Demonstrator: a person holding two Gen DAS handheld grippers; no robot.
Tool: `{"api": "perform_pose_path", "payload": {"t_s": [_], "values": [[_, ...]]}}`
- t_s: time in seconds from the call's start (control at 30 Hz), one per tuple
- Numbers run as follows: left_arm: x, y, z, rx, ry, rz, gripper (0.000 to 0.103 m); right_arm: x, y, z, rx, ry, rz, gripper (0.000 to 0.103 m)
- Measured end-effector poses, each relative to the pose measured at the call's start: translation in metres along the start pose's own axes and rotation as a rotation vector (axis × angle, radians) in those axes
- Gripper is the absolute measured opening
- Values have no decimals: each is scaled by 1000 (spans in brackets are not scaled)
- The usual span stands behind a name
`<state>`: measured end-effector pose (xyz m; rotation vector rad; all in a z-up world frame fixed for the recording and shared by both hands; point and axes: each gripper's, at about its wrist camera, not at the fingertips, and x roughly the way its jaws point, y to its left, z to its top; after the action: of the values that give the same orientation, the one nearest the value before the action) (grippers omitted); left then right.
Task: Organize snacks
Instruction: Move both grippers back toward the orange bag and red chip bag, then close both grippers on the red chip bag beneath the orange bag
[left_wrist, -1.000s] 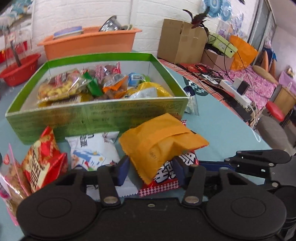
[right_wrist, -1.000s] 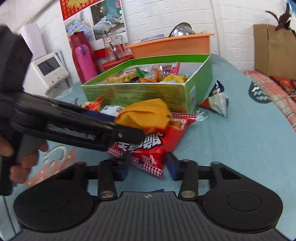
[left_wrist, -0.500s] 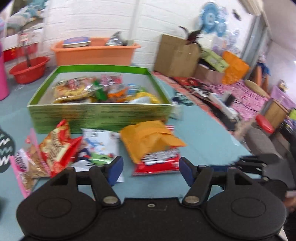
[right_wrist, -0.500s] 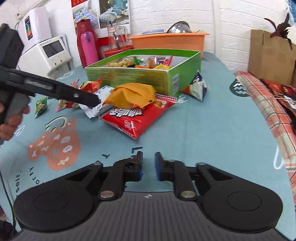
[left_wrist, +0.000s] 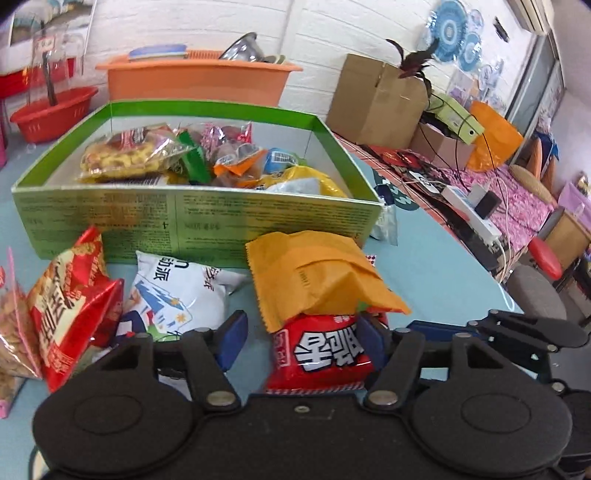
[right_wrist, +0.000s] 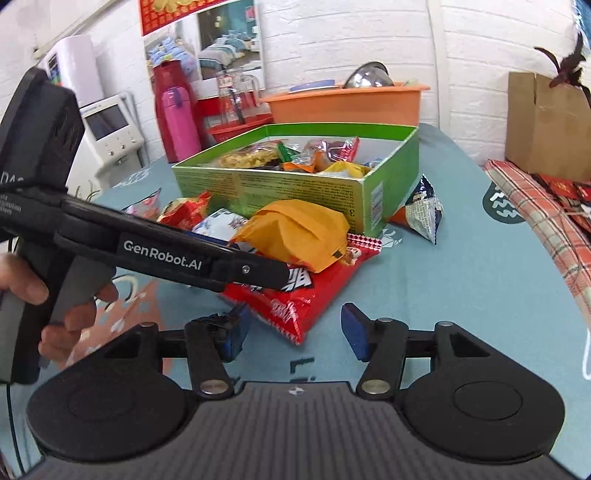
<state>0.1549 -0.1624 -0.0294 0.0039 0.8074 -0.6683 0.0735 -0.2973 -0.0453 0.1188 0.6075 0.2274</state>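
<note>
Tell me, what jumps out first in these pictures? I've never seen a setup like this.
Most striking is the green box in the middle of the blue table, crammed with colourful snack packets. Just in front of it an orange packet lies on top of a red packet. The left gripper is open around the red one, and the right gripper hovers open at its corner.

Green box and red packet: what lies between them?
An orange packet, its near edge overlapping the red packet and its far edge just short of the green box wall. Both wrist views show it.
</note>
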Motion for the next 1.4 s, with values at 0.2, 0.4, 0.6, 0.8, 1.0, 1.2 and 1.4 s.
{"api": "perform_pose_path", "payload": {"t_s": [0.2,0.4,0.6,0.8,1.0,1.2,1.4], "values": [[-13,1,-11,1,38,-73,82,15,-3,1,63,15,47,76],[-46,-7,-42,52,66,-104,78,-9,19,-11,-38,68,82,75],[-52,-10,-47,24,41,-87,103,-36,26,-28,-57,80,109,83],[-39,-12,-30,6,0,-45,103,-29,33,-19,-47,53,61,83],[-46,3,-37,-44,31,-79,103,-19,26,-11,-12,45,27,90],[-48,0,-37,-18,50,-130,103,-9,29,-13,-23,74,44,96],[-39,2,-38,-40,47,-117,103,-14,26,-19,-5,78,53,95]]}}
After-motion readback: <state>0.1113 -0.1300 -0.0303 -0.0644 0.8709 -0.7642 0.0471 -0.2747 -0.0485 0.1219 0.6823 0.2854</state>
